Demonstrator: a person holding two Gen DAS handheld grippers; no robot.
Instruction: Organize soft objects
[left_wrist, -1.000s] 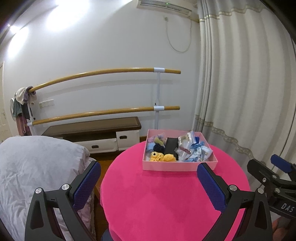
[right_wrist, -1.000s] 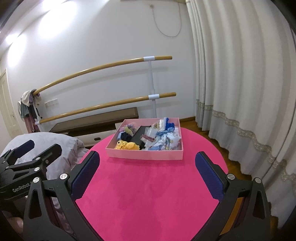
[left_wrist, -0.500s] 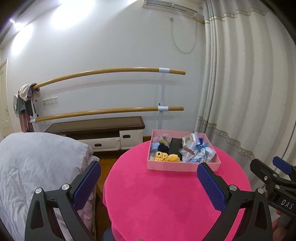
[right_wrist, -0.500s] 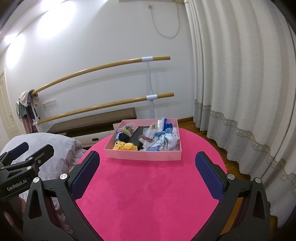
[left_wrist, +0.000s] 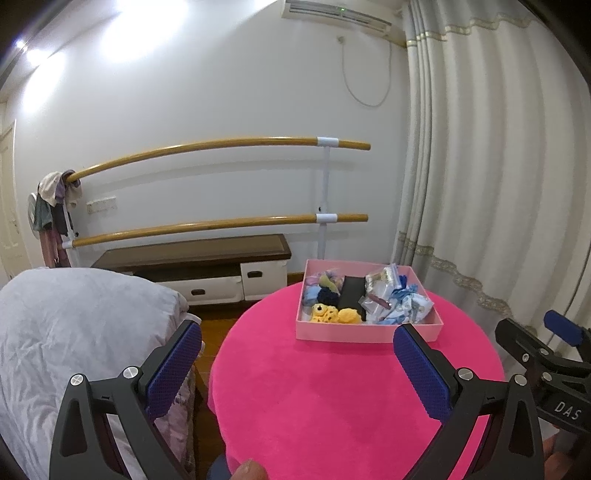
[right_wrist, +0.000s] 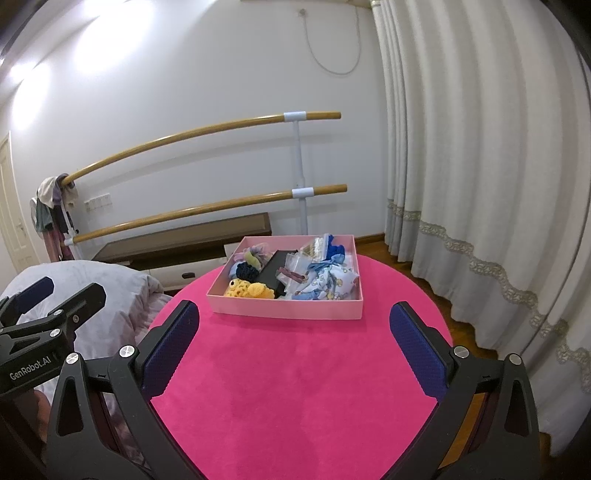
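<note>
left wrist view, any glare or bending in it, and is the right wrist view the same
Left wrist view: blown-out glare on the wall at upper left, wooden bars bowed by the fisheye, dark corners; pink box sharp. Right wrist view: the same wall glare, curved bars and bulging curtain; box in focus.

**Both grippers held apart, empty**

The left gripper (left_wrist: 297, 363) and right gripper (right_wrist: 293, 341) hang side by side, level – jaws spread wide, blue pads (right_wrist: 415, 350) facing inward with nothing between them. A fingertip (left_wrist: 249, 470) shows below.
</note>
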